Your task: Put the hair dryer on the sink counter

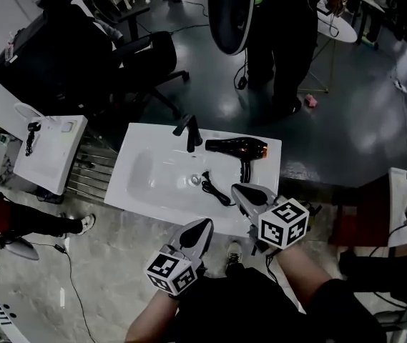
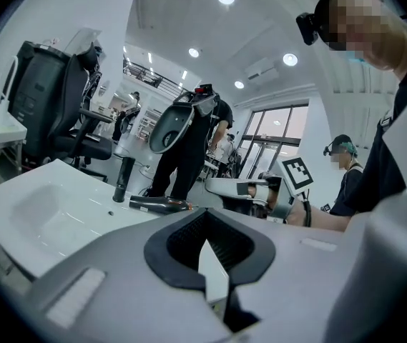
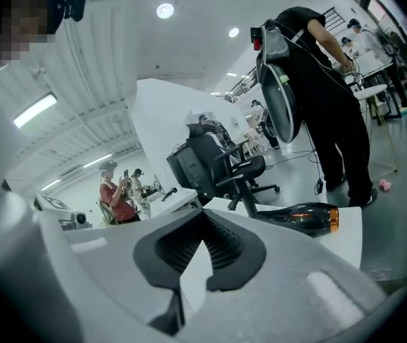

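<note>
**Gripper state and hair dryer position**

1. Right gripper (image 1: pixel 239 189): the jaws are clenched, pad against pad, with nothing between them. The right gripper view (image 3: pixel 202 245) confirms the closed, empty grasp. The gripper is held above the near edge of the white rectangular sink counter (image 1: pixel 269 168) and does not touch the dryer.

2. Left gripper (image 1: pixel 204 225): the jaws are likewise pressed together and empty, as the left gripper view (image 2: pixel 204 243) shows. It is held in front of the counter's near edge, beside the right gripper and nearer the person.

3. Black hair dryer with orange trim (image 1: pixel 236 148): it lies on its side on the back right part of the counter, beside the basin.
   - The long axis of the barrel runs across the counter, parallel to the back edge.
   - The tapered end points toward the black faucet (image 1: pixel 191 133).
   - The wider, orange-rimmed end points toward the counter's right edge.
   - The handle extends toward the person.

4. Black power cord (image 1: pixel 214 189): it lies on the counter near the drain.
</note>
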`<control>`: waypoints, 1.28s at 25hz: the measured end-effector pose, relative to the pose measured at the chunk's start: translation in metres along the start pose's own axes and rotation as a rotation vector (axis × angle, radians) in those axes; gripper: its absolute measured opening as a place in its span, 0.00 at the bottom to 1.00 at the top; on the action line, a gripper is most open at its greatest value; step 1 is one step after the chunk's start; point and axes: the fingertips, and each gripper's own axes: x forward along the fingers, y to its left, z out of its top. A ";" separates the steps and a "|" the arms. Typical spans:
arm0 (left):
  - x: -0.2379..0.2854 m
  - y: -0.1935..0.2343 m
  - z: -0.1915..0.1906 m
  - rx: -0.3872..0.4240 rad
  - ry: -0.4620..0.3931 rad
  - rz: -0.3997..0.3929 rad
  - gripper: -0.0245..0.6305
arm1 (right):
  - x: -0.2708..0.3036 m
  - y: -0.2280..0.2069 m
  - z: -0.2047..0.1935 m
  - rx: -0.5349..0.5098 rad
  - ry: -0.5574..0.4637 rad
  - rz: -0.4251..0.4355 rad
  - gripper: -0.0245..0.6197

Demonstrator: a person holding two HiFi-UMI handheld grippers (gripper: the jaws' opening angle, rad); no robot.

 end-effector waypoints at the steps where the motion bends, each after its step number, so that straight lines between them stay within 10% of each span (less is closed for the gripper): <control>1: -0.003 0.003 0.001 -0.002 -0.006 0.008 0.04 | -0.001 0.008 -0.001 -0.007 -0.002 0.008 0.04; 32: -0.136 0.006 -0.028 -0.003 -0.023 -0.085 0.04 | -0.022 0.169 -0.094 -0.082 0.030 -0.057 0.04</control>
